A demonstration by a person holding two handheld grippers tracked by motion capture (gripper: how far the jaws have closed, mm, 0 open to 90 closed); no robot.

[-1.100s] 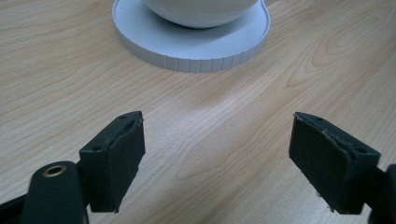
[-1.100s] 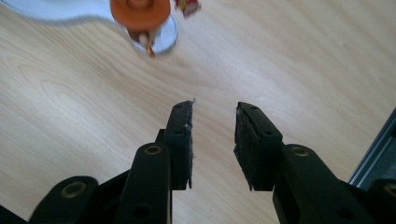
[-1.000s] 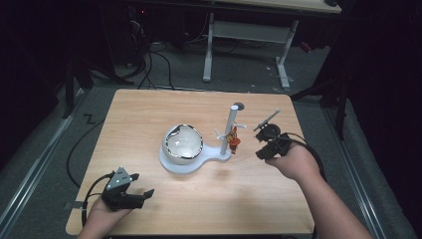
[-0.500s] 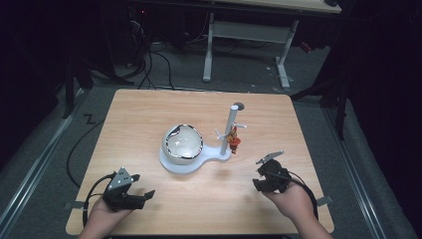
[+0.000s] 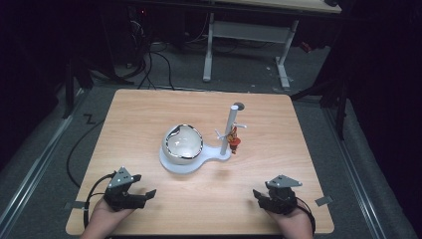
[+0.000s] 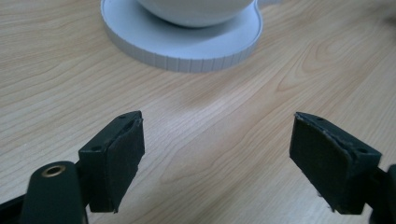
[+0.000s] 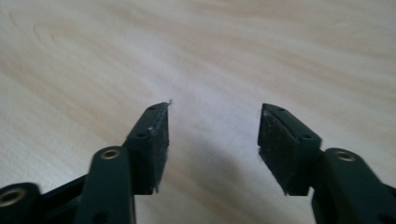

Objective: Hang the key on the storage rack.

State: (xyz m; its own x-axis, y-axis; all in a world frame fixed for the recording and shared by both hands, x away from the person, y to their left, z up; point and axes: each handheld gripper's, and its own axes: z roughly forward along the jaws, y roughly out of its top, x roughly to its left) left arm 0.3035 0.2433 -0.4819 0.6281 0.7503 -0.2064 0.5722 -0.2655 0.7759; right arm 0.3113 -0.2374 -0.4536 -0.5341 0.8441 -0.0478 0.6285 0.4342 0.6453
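We recorded the left gripper point(image 5: 130, 195) at the lower left of the high view, resting over the wooden table point(image 5: 149, 109) near its front edge. In the left gripper view its jaws stood wide apart, with bare wood grain between the pads point(image 6: 122, 154) and nothing gripped. The curved edge of the white base point(image 6: 187, 49) lay at the top of that view, well beyond the jaw tips.

We recorded the right gripper point(image 5: 271, 197) at the lower right of the high view, also near the front edge of the table. Its jaws had just been opening, and in the right gripper view they stood moderately apart, narrower than the left pair. Nothing lay between the pads point(image 7: 156, 140); we saw plain table surface beyond them.

The nearest things sat at the centre of the high view. The white base point(image 5: 191, 163) carried a round bowl point(image 5: 182, 144) with a dark rim on its left part. A grey post point(image 5: 231, 130) stood upright on the right part of the base, with short pegs projecting from its sides. A small red and yellow figure point(image 5: 234, 140) hung just beside the post on its right side; we could not tell which peg bore it. Both grippers were well apart from the base and from each other.
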